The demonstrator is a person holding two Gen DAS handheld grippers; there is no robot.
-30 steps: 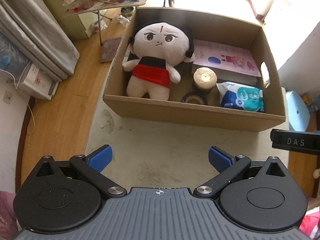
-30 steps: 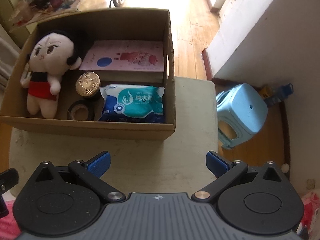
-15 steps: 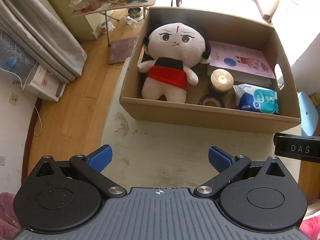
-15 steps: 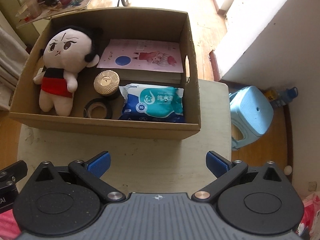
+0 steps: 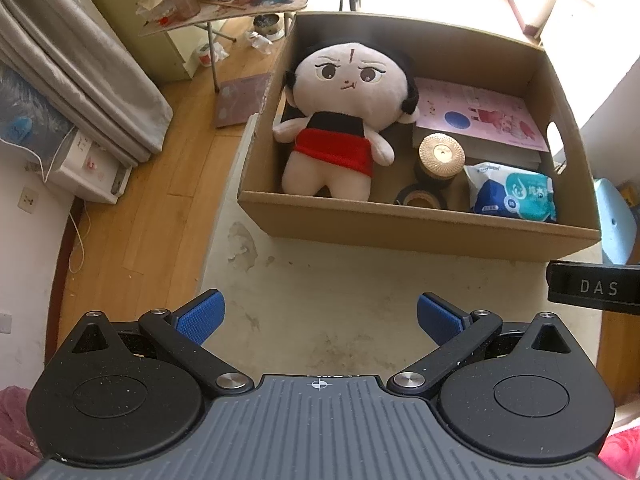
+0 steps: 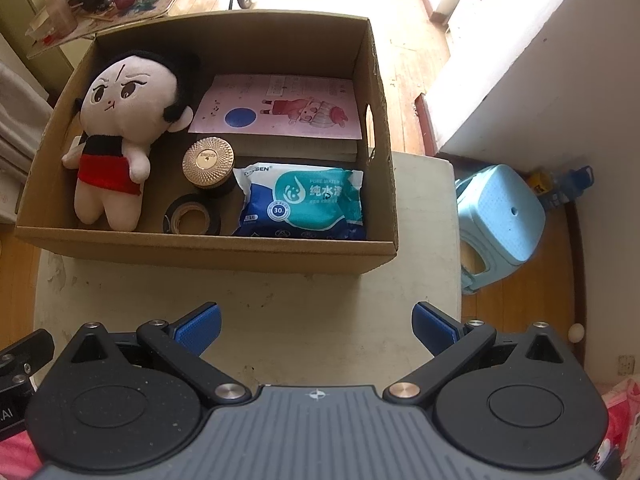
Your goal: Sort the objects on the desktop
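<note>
A cardboard box (image 5: 420,226) (image 6: 208,250) stands at the far side of a small cream table (image 5: 340,300) (image 6: 320,292). Inside lie a plush doll (image 5: 340,120) (image 6: 116,136), a pink-covered book (image 5: 480,120) (image 6: 280,108), a gold-lidded jar (image 5: 440,156) (image 6: 208,162), a roll of black tape (image 5: 420,199) (image 6: 192,220) and a blue pack of wet wipes (image 5: 516,192) (image 6: 308,204). My left gripper (image 5: 320,316) and my right gripper (image 6: 316,322) are both open and empty, held above the bare table in front of the box.
The right gripper's body (image 5: 592,288) shows at the left wrist view's right edge. A light blue stool (image 6: 500,216) stands right of the table. A cluttered folding table (image 5: 232,0) and grey mattress (image 5: 80,72) are at the left. A wooden floor surrounds the table.
Both grippers have moved left and drawn back a little, so the box sits further right in both views. Both jaws stay open; nothing in the box moved.
</note>
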